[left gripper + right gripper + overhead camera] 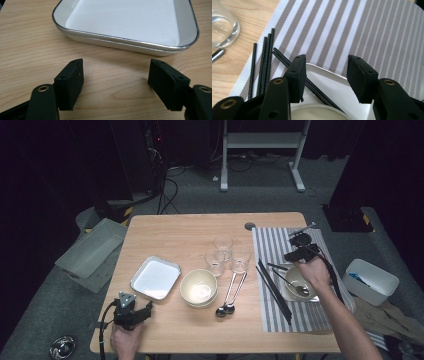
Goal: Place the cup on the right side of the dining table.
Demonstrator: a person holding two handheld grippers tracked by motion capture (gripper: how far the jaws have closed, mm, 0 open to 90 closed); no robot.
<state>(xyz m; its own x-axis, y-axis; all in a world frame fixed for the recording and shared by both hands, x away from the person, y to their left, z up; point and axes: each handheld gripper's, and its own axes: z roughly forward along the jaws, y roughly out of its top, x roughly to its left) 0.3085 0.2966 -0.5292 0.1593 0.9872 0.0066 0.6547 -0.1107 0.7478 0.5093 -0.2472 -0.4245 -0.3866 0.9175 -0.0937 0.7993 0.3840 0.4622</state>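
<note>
Chopsticks (312, 87) lie slanted across the small tray's (332, 75) left edge on the striped mat (280, 250), right side of the table, bowl and spoon (299, 287) on the tray too. Right gripper (325, 75) hovers above them, jaws apart, empty — likely place-setting in progress. Next: drop and pinch the sticks. Left gripper (116, 80) idle, released, near the white tray (125, 41)

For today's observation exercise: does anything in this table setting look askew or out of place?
Yes. One pair of black chopsticks lies slanted across the rim of the square plate on the striped placemat, while the other chopsticks lie at the mat's edge.
</note>
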